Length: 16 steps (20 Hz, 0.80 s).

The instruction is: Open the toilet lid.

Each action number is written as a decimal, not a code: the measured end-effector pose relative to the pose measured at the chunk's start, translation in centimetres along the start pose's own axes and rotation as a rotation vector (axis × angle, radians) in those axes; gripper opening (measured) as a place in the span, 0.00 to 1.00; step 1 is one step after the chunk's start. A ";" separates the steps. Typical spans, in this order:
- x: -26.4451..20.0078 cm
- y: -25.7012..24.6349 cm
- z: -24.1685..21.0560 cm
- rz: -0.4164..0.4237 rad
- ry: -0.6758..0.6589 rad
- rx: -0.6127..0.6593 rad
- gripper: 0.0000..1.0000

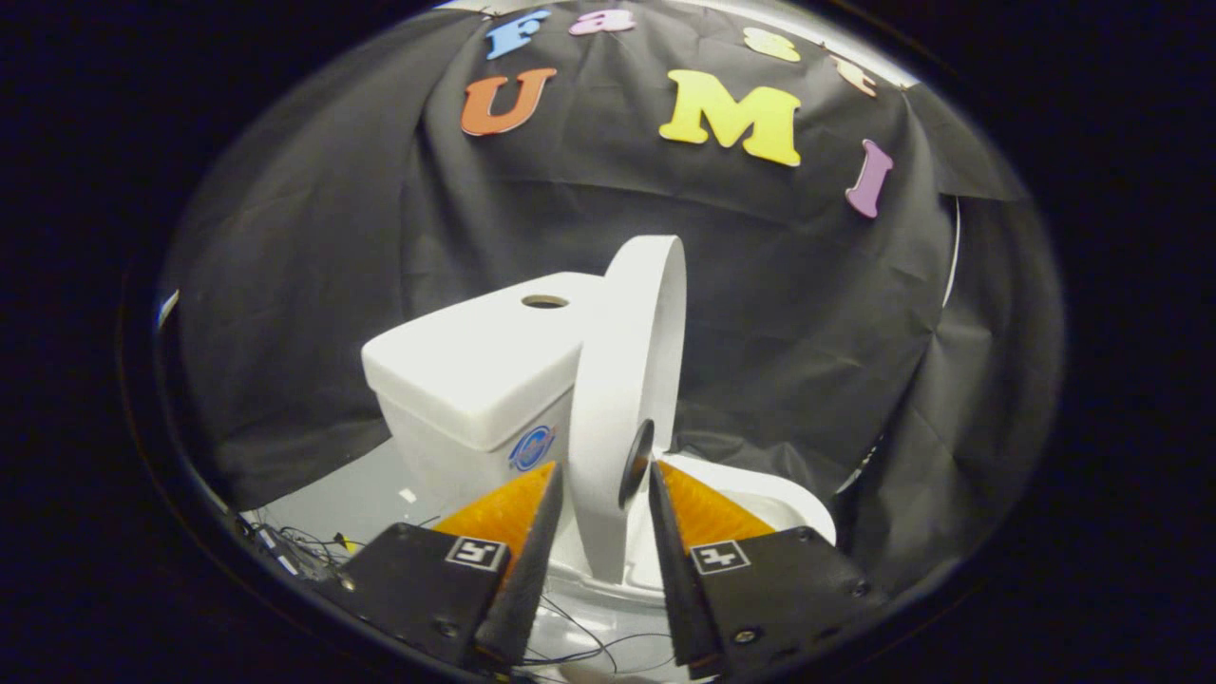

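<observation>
Black cloth behind; jaws apart astride the raised toilet lid [635,380].

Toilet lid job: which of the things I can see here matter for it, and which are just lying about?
Part of the job:
- toilet lid, standing upright between the fingers
- gripper, fingers either side of the lid, a gap showing
- toilet bowl
- tank, just behind the lid

Just lying about:
- loose cables on the floor beside the toilet
- small dark disc on the lid's face
</observation>
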<state>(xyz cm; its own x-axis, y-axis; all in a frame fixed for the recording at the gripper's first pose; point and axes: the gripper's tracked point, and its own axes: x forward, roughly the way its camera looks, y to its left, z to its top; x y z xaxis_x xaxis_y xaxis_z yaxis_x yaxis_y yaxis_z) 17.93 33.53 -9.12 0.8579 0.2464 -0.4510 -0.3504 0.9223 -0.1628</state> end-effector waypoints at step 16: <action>-20.4 -13.5 2.9 -0.116 -0.421 0.189 1.00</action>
<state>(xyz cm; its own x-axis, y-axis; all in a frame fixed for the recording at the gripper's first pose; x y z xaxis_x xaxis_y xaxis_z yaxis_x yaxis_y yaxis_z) 6.21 16.93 4.81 0.9788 0.2014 -0.0375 -0.2020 0.9793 -0.0111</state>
